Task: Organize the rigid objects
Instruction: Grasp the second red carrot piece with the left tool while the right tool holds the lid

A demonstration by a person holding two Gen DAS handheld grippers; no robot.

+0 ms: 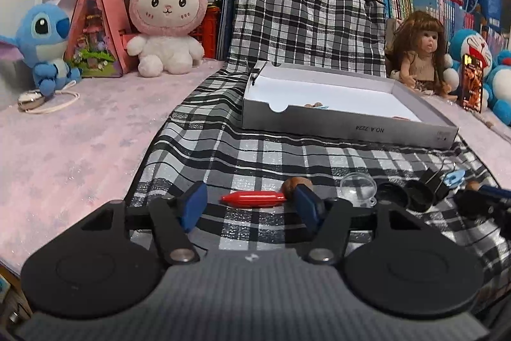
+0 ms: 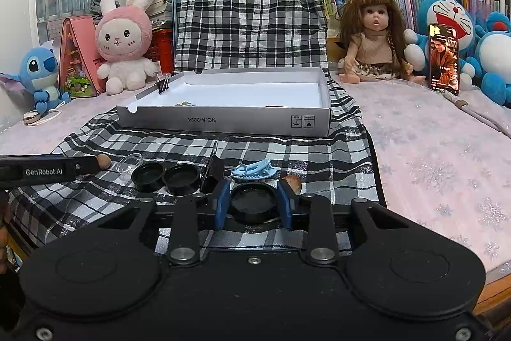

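Right wrist: my right gripper (image 2: pixel 253 203) sits low on the cloth (image 2: pixel 287 149), fingers clamped on a black cap (image 2: pixel 253 202). Left gripper (image 1: pixel 250 206) spread wide around the red tube (image 1: pixel 254 198); box (image 2: pixel 223 120) contents mostly hidden.

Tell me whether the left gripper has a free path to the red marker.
Probably yes. The left gripper is open, and the red marker lies on the cloth just ahead between its jaws, with nothing across it.

red capsule (image 1: pixel 253 199), black lids (image 2: pixel 254 202), grey box (image 2: pixel 223 119)
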